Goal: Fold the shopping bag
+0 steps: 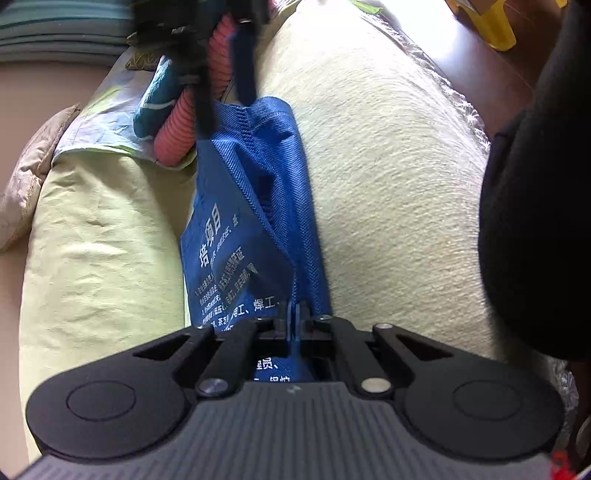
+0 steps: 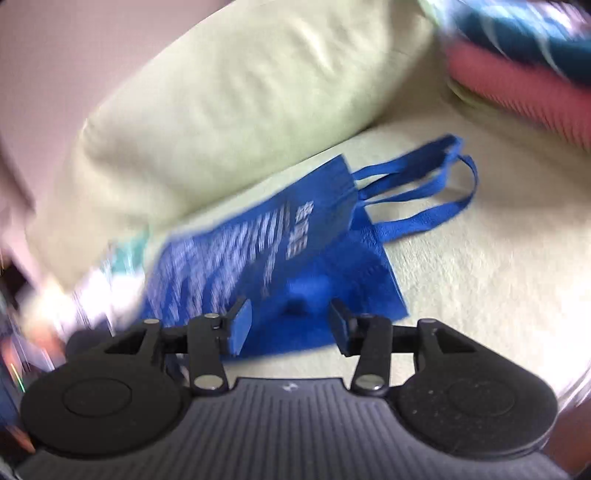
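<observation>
A blue woven shopping bag (image 1: 255,206) with white printed characters lies on a pale cream cushion surface (image 1: 388,166). My left gripper (image 1: 295,314) is shut on the bag's near edge, and the cloth rises in a fold away from it. In the right wrist view the bag (image 2: 314,229) lies partly folded, its two handles (image 2: 424,192) stretched out to the right. My right gripper (image 2: 291,321) hangs open just over the bag's near part, blue pads (image 2: 240,325) apart and not pressing on the cloth. This view is blurred.
A pale green pillow (image 1: 96,258) lies left of the bag, also seen as the pillow (image 2: 221,110). A pink ribbed roll (image 1: 177,129) and teal patterned cloth (image 1: 155,99) sit beyond it. A dark sleeve (image 1: 535,221) fills the right edge. A yellow object (image 1: 491,26) stands far right.
</observation>
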The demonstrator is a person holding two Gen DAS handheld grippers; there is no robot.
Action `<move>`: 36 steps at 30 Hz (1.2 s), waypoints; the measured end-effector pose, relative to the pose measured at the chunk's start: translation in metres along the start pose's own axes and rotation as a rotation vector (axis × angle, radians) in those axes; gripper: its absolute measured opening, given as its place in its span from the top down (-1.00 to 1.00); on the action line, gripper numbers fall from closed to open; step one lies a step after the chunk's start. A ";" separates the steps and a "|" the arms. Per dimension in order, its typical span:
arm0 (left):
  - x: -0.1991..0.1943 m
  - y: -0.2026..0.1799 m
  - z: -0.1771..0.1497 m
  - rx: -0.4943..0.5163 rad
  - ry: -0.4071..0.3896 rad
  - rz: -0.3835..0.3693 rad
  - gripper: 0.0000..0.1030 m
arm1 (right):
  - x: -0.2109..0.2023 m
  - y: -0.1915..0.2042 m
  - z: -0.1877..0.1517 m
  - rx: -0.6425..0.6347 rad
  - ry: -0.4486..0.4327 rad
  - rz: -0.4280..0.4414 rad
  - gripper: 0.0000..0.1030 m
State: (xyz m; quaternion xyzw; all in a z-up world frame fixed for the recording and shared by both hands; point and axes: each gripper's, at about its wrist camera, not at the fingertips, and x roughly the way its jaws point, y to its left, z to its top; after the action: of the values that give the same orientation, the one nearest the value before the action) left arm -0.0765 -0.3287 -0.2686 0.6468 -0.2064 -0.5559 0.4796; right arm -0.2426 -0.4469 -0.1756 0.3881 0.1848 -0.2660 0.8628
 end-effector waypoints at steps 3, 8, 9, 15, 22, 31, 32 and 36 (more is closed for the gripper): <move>0.000 -0.002 0.000 0.004 0.004 0.010 1.00 | 0.021 -0.023 0.010 0.267 0.052 0.020 0.21; 0.000 -0.008 -0.002 0.016 0.002 0.031 1.00 | 0.046 -0.066 0.000 0.599 0.064 0.089 0.65; 0.001 -0.008 -0.003 0.012 0.002 0.032 1.00 | 0.049 -0.075 -0.003 0.643 0.039 0.107 0.84; -0.001 -0.007 -0.003 0.010 -0.009 0.019 1.00 | 0.051 -0.076 -0.010 0.317 -0.010 0.043 0.94; -0.001 -0.011 -0.002 0.024 -0.008 0.029 1.00 | 0.025 -0.074 -0.002 0.332 0.036 0.039 0.48; -0.011 0.001 -0.003 -0.030 -0.021 0.008 0.74 | 0.035 -0.079 -0.020 0.292 0.033 0.027 0.96; -0.012 0.004 -0.005 -0.038 -0.017 0.002 0.73 | 0.034 -0.079 -0.020 0.289 0.029 0.035 0.96; -0.010 -0.001 -0.010 0.008 0.000 0.008 0.90 | 0.030 -0.081 -0.014 0.256 0.029 0.061 0.96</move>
State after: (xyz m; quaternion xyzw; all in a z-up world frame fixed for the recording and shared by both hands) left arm -0.0711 -0.3165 -0.2647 0.6479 -0.2113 -0.5530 0.4794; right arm -0.2695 -0.4907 -0.2460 0.5044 0.1501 -0.2555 0.8110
